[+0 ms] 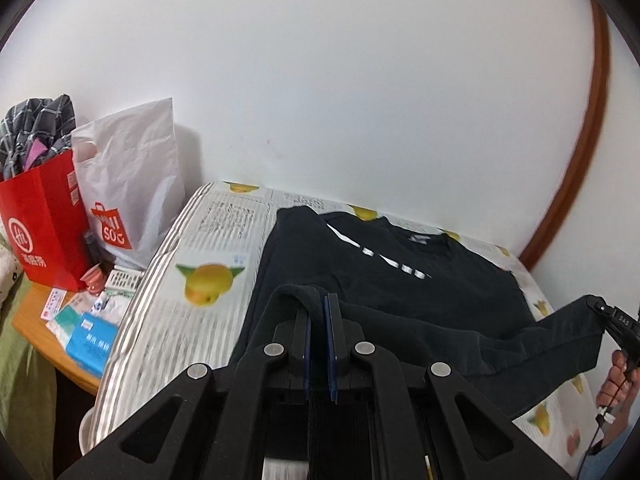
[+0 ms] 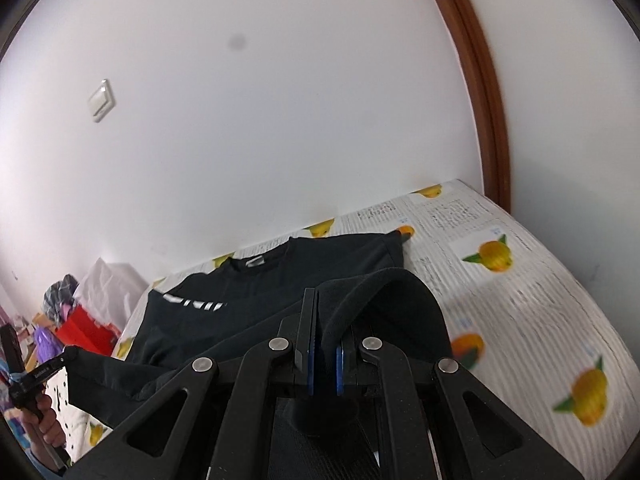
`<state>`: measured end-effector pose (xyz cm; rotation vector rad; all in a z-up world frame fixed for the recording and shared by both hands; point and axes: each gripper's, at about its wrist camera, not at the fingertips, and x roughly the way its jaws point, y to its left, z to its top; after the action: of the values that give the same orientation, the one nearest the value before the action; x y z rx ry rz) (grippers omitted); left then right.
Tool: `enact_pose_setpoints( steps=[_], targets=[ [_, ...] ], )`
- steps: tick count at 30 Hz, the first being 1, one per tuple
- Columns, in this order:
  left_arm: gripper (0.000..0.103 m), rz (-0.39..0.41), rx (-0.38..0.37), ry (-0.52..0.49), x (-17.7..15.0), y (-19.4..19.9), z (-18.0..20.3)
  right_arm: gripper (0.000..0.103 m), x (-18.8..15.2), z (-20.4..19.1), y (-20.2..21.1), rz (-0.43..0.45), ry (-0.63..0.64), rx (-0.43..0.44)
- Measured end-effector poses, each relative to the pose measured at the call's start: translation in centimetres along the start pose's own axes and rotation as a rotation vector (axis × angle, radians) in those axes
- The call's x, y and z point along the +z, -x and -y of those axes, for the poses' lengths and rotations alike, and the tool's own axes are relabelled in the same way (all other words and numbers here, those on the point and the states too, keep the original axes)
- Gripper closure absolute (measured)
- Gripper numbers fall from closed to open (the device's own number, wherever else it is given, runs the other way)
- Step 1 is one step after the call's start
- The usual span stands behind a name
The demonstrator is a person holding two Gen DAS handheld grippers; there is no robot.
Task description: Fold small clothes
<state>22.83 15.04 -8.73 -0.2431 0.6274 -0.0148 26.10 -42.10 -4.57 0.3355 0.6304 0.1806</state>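
While both claws clamp the hem | left gripper (image 1: 318,312) and right gripper (image 2: 326,320) each pinch the shirt (image 1: 400,280) | shirt lies on bed (image 1: 192,240), collar toward wall, hem lifted | bottom fold begun, the rest apparently left

Black shirt (image 1: 400,272) (white chest print) lies flat, hem lifted.
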Motion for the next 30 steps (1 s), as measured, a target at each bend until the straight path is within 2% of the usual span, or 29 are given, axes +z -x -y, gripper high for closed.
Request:
enact_pose_setpoints(
  steps=[3, 9, 18, 22, 25, 30],
  targets=[
    [0.097, -0.009, 0.046, -0.006, 0.3, -2.5, 0.3, 0.096, 0.5, 0.7, -2.8, -0.015, -0.015, -0.010],
    [0.097, -0.092, 0.124, -0.029, 0.0, -6.9, 0.5, 0.096, 0.1, 2.3, -8.0, -0.085, -0.028, -0.058],
    [0.097, -0.147, 0.134, -0.037, -0.7, -9.3, 0.2, 0.096, -1.0, 3.8, -12.9, -0.173, -0.012, -0.147],
    [0.095, -0.151, 0.137, -0.055, -0.9, -8.7, 0.5, 0.094, -1.4, 3.4, -13.0, -0.199, 0.030, -0.182],
    [0.093, -0.162, 0.135, -0.066, -1.1, -7.8, 0.9, 0.088, -1.6, 3.2, -11.7, -0.206, 0.053, -0.181],
    [0.076, -0.161, 0.127, -0.081, -2.0, -5.6, 1.4, 0.075, -2.3, 3.1, -8.4, -0.198, 0.092, -0.192]
  ],
)
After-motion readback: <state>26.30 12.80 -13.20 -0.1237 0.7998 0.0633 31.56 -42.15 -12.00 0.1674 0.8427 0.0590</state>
